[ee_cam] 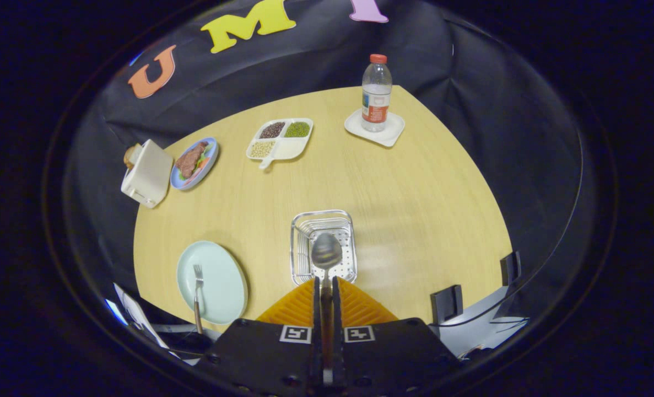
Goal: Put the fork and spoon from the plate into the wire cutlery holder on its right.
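Note:
My gripper (327, 282) is shut on the handle of a metal spoon (327, 252), whose bowl sticks out ahead of the fingertips. The spoon bowl hangs above the wire cutlery holder (302, 227), a square metal basket standing just beyond the fingers on the wooden table (404, 193). To the left of the holder lies a pale green plate (222, 275). A fork (197, 292) rests on the plate, tines pointing away from me and its handle reaching over the plate's near rim.
Farther back stand a divided white tray of beans (280, 139), a blue plate with food (194, 163), a white box (147, 173) at the table's left edge, and a water bottle (376, 94) on a white coaster (394, 130). Two dark brackets (447, 302) sit by the table's near right edge.

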`<state>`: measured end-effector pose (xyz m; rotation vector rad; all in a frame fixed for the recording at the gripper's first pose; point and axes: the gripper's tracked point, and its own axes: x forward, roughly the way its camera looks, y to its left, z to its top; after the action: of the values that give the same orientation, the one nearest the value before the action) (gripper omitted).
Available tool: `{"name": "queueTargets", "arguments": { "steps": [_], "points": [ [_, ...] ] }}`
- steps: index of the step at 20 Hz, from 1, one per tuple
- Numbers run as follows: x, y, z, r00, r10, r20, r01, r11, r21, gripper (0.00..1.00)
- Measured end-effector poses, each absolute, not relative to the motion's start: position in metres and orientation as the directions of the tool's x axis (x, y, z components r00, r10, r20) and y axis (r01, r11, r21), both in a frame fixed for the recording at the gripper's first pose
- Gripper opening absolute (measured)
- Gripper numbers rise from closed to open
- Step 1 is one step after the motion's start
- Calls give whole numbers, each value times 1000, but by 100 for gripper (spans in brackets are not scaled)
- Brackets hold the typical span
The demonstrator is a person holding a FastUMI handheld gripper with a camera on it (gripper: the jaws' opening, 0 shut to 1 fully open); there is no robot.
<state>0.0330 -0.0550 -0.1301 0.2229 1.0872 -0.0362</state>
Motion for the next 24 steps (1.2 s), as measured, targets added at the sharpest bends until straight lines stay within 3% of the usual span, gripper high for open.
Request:
{"name": "queueTargets", "arguments": {
  "steps": [2,6,7,8,10,16,24],
  "points": [
    [36,-55,-126,486,86,-870,138,975,174,30],
    [33,-52,-116,522,88,-848,150,970,193,63],
    [30,-50,-115,529,87,-844,148,970,193,80],
    [26,-46,-112,534,87,-841,144,971,192,86],
    [18,-37,-104,550,83,-831,132,974,185,91],
    [-5,19,-89,564,88,-821,88,982,166,91],
    [-34,127,-129,489,137,-862,-30,990,141,92]
  ]
}}
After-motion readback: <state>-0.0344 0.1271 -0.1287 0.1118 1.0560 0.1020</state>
